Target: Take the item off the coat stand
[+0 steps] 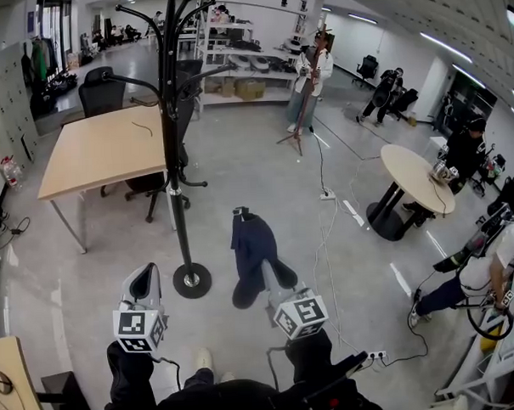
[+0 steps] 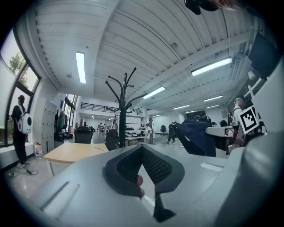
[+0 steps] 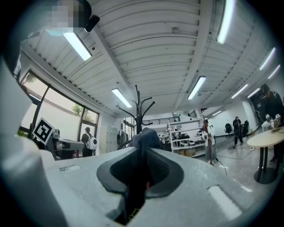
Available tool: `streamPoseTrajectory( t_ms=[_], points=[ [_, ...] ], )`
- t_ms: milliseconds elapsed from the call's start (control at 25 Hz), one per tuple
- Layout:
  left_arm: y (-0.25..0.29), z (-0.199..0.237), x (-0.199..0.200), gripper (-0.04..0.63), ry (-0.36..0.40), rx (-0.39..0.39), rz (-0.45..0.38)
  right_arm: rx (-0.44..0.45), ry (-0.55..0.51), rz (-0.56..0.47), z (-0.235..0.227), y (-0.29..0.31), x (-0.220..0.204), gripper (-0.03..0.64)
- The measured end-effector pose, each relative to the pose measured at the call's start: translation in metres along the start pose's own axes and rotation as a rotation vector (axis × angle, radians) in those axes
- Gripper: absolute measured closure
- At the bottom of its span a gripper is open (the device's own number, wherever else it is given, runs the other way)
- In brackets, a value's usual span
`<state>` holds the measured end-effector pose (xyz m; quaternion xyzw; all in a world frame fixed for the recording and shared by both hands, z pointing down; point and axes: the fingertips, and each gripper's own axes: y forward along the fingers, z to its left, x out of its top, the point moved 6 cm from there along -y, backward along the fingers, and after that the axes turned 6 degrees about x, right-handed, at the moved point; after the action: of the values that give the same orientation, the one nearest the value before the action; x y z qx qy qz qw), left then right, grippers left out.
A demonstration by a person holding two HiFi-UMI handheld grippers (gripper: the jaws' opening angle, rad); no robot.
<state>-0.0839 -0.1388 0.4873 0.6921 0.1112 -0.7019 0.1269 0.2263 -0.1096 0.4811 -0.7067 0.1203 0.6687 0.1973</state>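
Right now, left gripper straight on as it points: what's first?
Looks free nearby: the left gripper aims just right of the tall black metal coat stand, over grey floor. Depth is unclear; it might graze the stand.

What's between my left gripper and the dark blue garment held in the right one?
In the head view, the black coat stand's round base stands between the left gripper and the dark blue garment.

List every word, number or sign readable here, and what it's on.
None can be read.
The cube on the left gripper and the cube on the right gripper carry only black-and-white square patterns.
The dark blue garment shows no label.
The far shelves are too small to read.
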Motion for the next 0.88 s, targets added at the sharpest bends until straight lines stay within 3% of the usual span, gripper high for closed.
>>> streamPoseTrajectory(
  t_ms=[880],
  points=[
    [0.0013, -0.0078, 0.0001, 0.592, 0.000, 0.000, 0.006, 0.010, 0.006, 0.001, -0.0043, -0.0052, -0.0016, 0.577]
  ],
)
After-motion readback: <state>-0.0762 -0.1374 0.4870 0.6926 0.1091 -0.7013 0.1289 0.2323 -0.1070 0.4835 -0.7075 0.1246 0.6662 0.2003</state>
